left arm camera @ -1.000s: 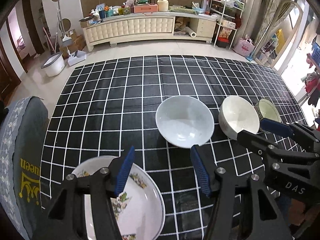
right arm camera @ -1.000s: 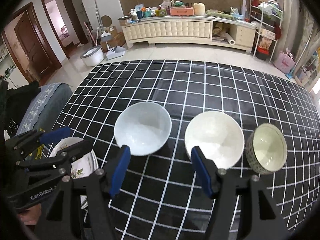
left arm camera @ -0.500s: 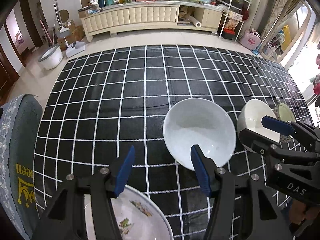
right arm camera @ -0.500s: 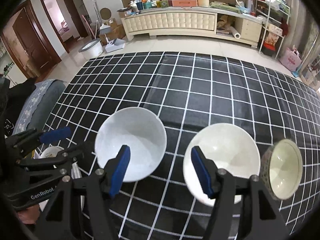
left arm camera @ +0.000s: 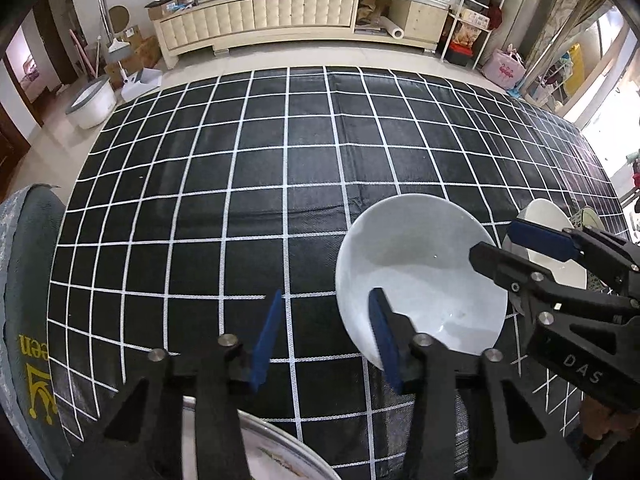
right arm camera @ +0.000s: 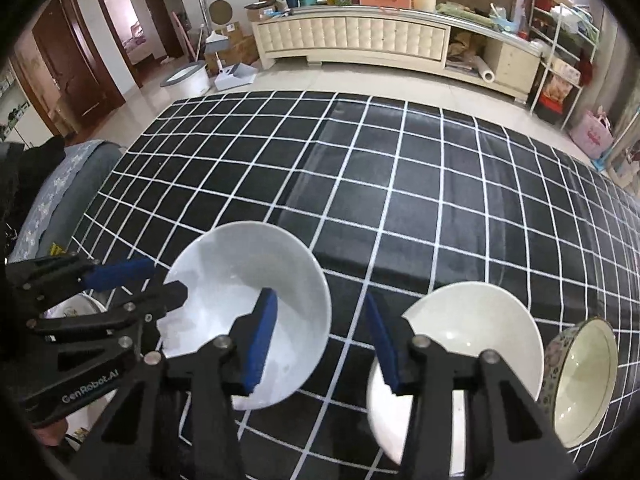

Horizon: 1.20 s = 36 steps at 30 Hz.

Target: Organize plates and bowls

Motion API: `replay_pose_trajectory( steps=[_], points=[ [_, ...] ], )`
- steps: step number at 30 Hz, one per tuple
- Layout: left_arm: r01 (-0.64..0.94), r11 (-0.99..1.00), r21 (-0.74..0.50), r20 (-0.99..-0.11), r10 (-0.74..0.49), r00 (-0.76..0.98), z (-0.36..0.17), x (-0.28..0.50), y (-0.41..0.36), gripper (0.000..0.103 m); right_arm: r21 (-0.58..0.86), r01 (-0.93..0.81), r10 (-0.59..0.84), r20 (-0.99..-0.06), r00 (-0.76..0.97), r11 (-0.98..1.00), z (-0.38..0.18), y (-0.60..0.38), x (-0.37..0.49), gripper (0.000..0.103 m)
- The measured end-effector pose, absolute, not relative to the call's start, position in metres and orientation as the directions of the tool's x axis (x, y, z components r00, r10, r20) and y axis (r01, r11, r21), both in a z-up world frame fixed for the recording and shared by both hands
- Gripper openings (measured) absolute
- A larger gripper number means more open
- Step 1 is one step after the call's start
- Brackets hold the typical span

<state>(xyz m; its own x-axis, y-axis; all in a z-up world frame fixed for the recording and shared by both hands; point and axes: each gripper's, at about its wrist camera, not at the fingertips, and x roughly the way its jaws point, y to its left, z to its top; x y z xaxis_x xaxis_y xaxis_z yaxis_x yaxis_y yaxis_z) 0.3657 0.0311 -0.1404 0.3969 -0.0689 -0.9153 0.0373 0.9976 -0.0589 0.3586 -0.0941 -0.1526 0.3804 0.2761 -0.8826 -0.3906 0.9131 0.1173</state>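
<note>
Three bowls and one plate are counted on the black tablecloth [right arm camera: 420, 184] with its white grid.

Bowls, left to right in the right wrist view:
- white bowl [right arm camera: 248, 312]: glossy, round, wide and fairly shallow, pale bluish-white inside.
- cream bowl [right arm camera: 468, 340]: glossy, round, plain, warmer off-white. Set apart from the white bowl, a strip of cloth seen between them.
- patterned bowl [right arm camera: 580, 380]: smallest, floral band outside, pale greenish inside. Whether it touches the cream bowl cannot be told.

Plate [left arm camera: 280, 460]: only a slice of the rim is seen at the bottom edge of the left wrist view, behind the gripper body; pale, with a metallic-looking edge. In the right wrist view it is largely hidden behind the left tool.

Left gripper [left arm camera: 324, 332]: black frame, blue ribbed pads, jaws spread wide, nothing held. One pad is seen over the near rim of the white bowl, the other over bare cloth.

Right gripper [right arm camera: 320, 340]: same build, jaws spread wide, nothing held. The left pad is seen over the white bowl's inside, the right pad at the cream bowl's near-left rim. Contact with either bowl cannot be told.

The cloth is woven and slightly wrinkled, with creases running across it.
</note>
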Motion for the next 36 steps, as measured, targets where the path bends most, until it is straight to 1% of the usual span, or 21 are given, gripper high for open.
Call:
replay_pose_trajectory(
  steps=[2,5,7,9,12,15,17,20,23,28,36],
  points=[
    [0.040,0.998,-0.055,-0.919,-0.066,0.388,-0.143,0.366,0.029,0.033,0.123,-0.392,0.280,-0.885,0.371,0.912,-0.156,-0.094,0.359,0.046],
    [0.021,0.999,-0.035,-0.934,-0.041,0.354,-0.150,0.368,0.027,0.031,0.132,-0.394,0.283,-0.891,0.356,0.910,-0.161,-0.093,0.359,0.041],
    [0.026,0.998,-0.065,-0.941,-0.070,0.331,-0.155,0.369,0.026,0.029,0.133,-0.395,0.281,-0.896,0.345,0.909,-0.164,-0.093,0.359,0.035],
    [0.029,0.997,-0.072,-0.941,-0.077,0.328,-0.157,0.369,0.025,0.028,0.138,-0.398,0.283,-0.900,0.333,0.907,-0.168,-0.092,0.358,0.031],
    [0.041,0.996,-0.073,-0.942,-0.083,0.324,-0.158,0.370,0.020,0.022,0.129,-0.406,0.277,-0.902,0.331,0.905,-0.170,-0.089,0.356,0.026],
    [0.052,0.995,-0.083,-0.945,-0.095,0.313,-0.162,0.369,0.012,0.016,0.129,-0.396,0.273,-0.901,0.335,0.909,-0.171,-0.089,0.353,0.025],
    [0.070,0.995,-0.075,-0.945,-0.093,0.313,-0.164,0.364,0.007,0.016,0.127,-0.392,0.273,-0.899,0.343,0.911,-0.169,-0.089,0.351,0.023],
    [0.049,0.997,-0.065,-0.947,-0.077,0.312,-0.164,0.365,0.008,0.014,0.131,-0.390,0.278,-0.896,0.347,0.911,-0.164,-0.091,0.347,0.021],
    [0.035,0.995,-0.090,-0.948,-0.096,0.304,-0.162,0.359,0.009,0.014,0.140,-0.377,0.280,-0.895,0.348,0.915,-0.161,-0.093,0.342,0.021],
    [0.063,0.997,-0.046,-0.939,-0.065,0.336,-0.150,0.336,0.001,0.014,0.145,-0.364,0.283,-0.890,0.358,0.920,-0.150,-0.095,0.327,0.021],
    [0.075,0.996,-0.056,-0.928,-0.080,0.364,-0.122,0.303,0.006,0.014,0.186,-0.333,0.309,-0.877,0.369,0.924,-0.126,-0.102,0.296,0.021]
  ],
)
